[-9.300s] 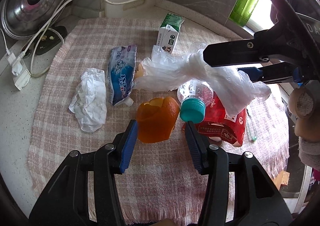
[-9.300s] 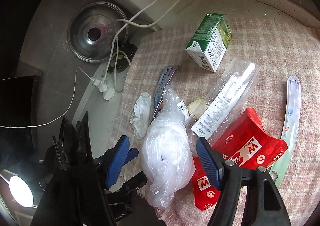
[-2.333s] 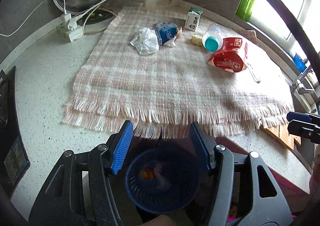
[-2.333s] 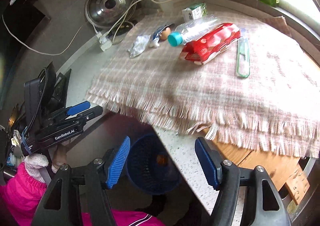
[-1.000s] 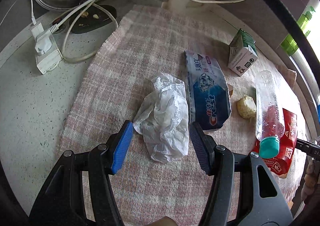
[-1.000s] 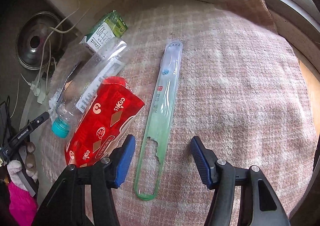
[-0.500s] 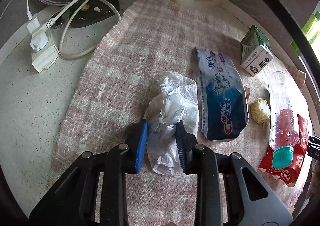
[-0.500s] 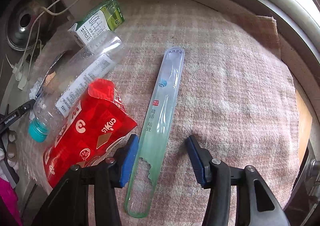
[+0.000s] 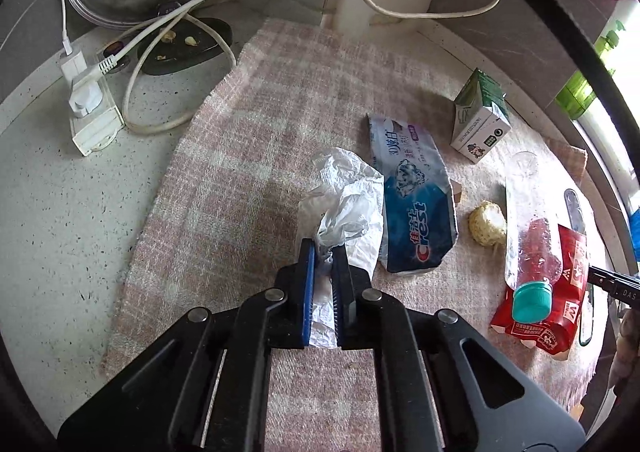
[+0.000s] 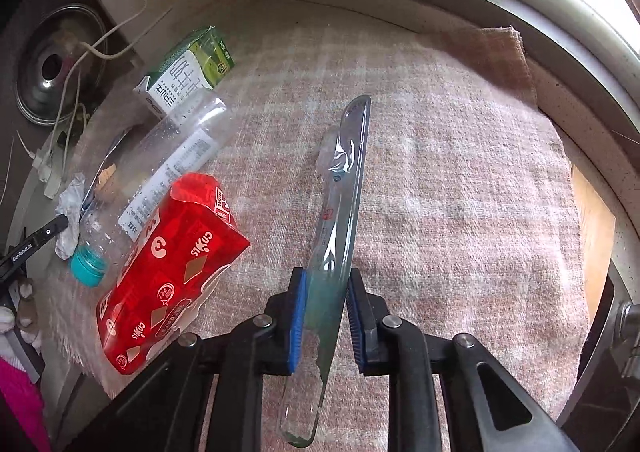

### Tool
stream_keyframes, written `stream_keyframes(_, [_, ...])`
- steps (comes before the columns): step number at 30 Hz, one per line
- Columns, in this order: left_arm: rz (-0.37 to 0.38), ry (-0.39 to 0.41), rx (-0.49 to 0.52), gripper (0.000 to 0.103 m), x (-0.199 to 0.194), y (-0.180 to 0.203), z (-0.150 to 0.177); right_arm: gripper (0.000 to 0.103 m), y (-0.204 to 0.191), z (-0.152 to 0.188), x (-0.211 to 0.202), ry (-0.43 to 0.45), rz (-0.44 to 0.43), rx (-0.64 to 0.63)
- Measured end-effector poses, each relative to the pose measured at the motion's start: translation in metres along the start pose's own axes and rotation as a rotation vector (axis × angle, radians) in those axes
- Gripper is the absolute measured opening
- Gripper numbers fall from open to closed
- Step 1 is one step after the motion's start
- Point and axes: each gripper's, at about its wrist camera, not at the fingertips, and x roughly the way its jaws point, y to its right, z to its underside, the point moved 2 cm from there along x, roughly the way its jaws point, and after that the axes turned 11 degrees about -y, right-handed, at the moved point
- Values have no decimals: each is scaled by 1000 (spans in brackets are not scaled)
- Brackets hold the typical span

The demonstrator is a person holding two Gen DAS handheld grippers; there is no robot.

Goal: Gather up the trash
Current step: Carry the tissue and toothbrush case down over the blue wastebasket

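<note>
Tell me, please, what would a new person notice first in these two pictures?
Probably the two grips: the left gripper is shut on a crumpled white tissue near the middle of the checked cloth, and the right gripper is shut on a long clear toothbrush package. The bright red packet left of that package also stands out.

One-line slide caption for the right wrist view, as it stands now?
Right gripper clamps a clear toothbrush package above the checked cloth, beside the red wrapper.
</note>
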Motion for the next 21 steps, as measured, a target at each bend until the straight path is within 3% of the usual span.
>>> stream_keyframes(10, [17,43,40,5,-31,5,27,18,3,37,-40,74,-46,32])
stream_keyframes(21, [50,43,46,5,-61,-18,90,18,-27,109,-79,114,-141,21])
